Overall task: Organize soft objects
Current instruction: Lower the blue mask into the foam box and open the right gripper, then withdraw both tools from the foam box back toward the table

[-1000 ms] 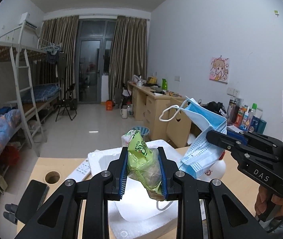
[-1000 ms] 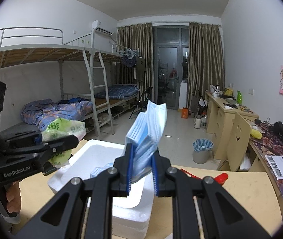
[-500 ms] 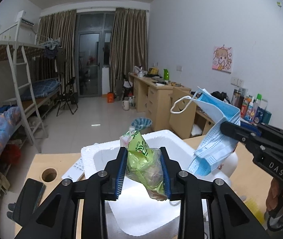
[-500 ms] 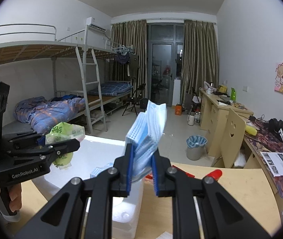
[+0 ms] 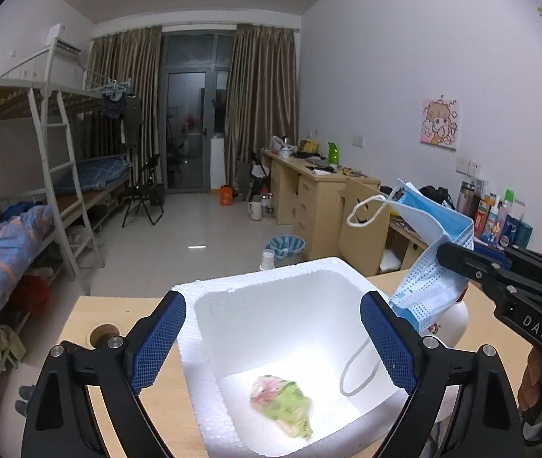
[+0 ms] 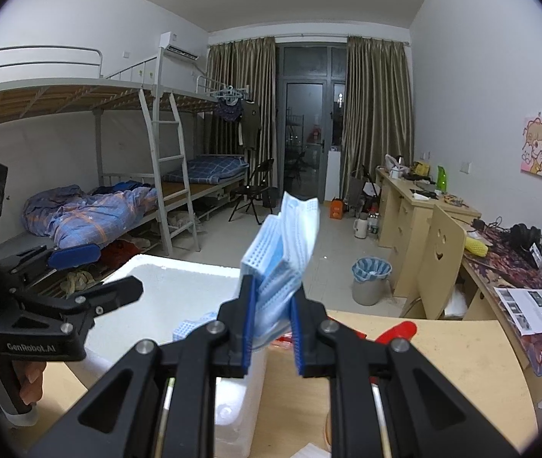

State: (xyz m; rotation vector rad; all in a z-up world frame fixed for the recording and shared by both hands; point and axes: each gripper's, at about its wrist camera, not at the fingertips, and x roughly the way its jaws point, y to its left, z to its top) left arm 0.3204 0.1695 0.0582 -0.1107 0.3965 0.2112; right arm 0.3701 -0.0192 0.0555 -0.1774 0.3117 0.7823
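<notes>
Left gripper (image 5: 272, 337) jaws are opening over the foam box (image 5: 202, 297), nothing between them; the green bag (image 5: 284, 406) lies on the box floor, lower centre. Right gripper (image 6: 271, 322) clamps the masks (image 6: 284, 240), best carried over the opening before letting go. Motion blur hides the bag's print.

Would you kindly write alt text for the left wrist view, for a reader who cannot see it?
The left tool, jaws opening and empty, hangs over a white foam box with a green plastic packet on its floor. At right, the right tool grips a blue face mask above the box's rim, in a dormitory room.
</notes>
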